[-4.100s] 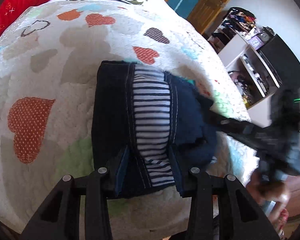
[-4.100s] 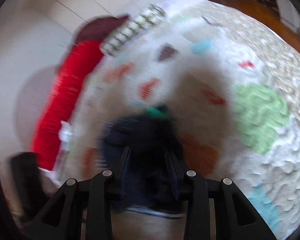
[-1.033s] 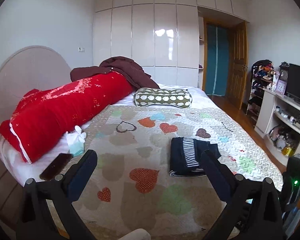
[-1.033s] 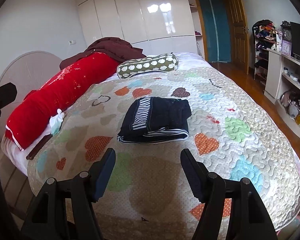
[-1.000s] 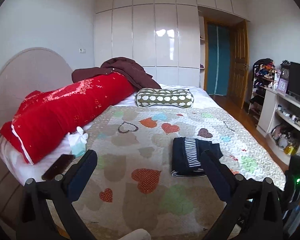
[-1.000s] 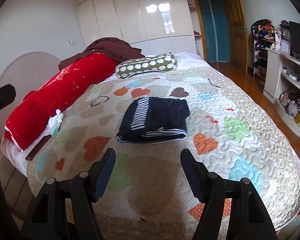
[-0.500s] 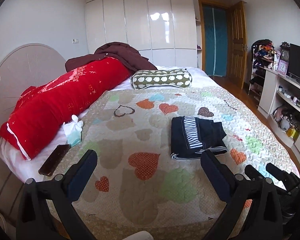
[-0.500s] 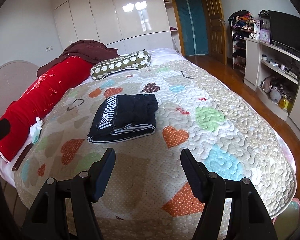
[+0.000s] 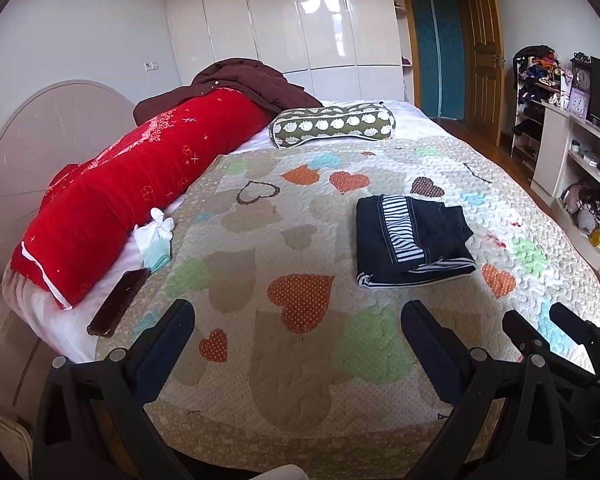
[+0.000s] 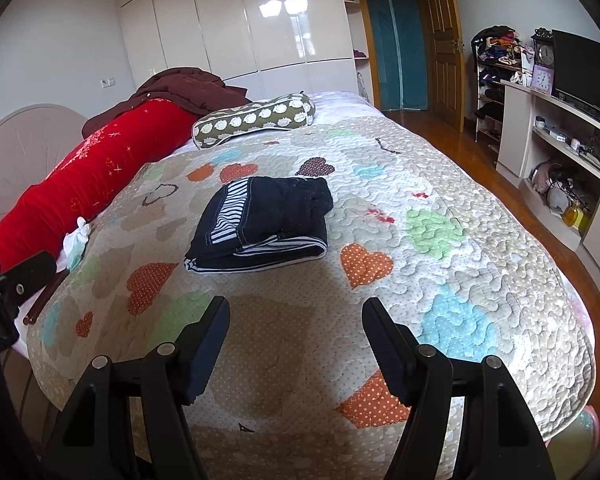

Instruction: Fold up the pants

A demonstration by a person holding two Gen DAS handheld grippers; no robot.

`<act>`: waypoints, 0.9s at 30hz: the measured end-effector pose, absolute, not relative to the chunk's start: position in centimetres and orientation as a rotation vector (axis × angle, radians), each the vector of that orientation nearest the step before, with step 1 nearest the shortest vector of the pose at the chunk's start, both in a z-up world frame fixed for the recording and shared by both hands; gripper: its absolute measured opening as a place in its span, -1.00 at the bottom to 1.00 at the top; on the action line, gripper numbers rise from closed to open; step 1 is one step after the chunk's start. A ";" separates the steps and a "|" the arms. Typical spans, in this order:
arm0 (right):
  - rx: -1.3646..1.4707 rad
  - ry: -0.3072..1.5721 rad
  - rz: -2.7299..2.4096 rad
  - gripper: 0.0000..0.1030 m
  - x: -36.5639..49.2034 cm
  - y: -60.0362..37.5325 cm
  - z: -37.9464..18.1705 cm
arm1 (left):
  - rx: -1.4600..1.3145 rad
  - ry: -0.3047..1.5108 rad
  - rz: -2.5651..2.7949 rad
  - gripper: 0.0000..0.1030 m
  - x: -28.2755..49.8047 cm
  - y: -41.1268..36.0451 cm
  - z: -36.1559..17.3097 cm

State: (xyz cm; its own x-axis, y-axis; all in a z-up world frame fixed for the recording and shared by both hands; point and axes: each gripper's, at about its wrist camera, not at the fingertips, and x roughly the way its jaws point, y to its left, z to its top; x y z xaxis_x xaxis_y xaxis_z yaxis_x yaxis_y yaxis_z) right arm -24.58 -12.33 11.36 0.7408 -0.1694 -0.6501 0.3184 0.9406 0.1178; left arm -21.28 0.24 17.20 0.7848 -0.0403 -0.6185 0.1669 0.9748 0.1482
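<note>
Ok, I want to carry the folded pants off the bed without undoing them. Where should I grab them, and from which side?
Take the folded pants at the near edge, where the stacked layers show as a thick rounded fold facing the grippers. Come in low from the foot of the quilt, one finger under and one over, so all layers are pinched together. The far right corner looks loose and bunched, so avoid it.

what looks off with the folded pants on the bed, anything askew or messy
Little stands out. The folded pants lie flat on the heart-print quilt; only the far right corner is bunched, and the striped lining peeks out along the near edge.
</note>
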 end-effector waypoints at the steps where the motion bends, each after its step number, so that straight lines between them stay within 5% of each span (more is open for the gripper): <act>1: 0.227 0.686 -0.272 0.44 -24.6 -12.3 11.4 | 0.202 0.661 -0.115 0.99 -21.3 0.2 17.2; 27: 0.228 0.708 -0.272 0.46 -24.4 -12.0 11.0 | 0.211 0.696 -0.120 0.99 -21.1 0.1 16.4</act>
State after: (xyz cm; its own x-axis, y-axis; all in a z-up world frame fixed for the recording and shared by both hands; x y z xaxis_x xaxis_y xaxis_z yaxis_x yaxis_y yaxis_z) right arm -24.39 -11.98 10.96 0.7268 -0.1678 -0.6660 0.3212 0.9402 0.1136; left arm -21.09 0.08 16.37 0.7616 -0.0394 -0.6469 0.1797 0.9719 0.1523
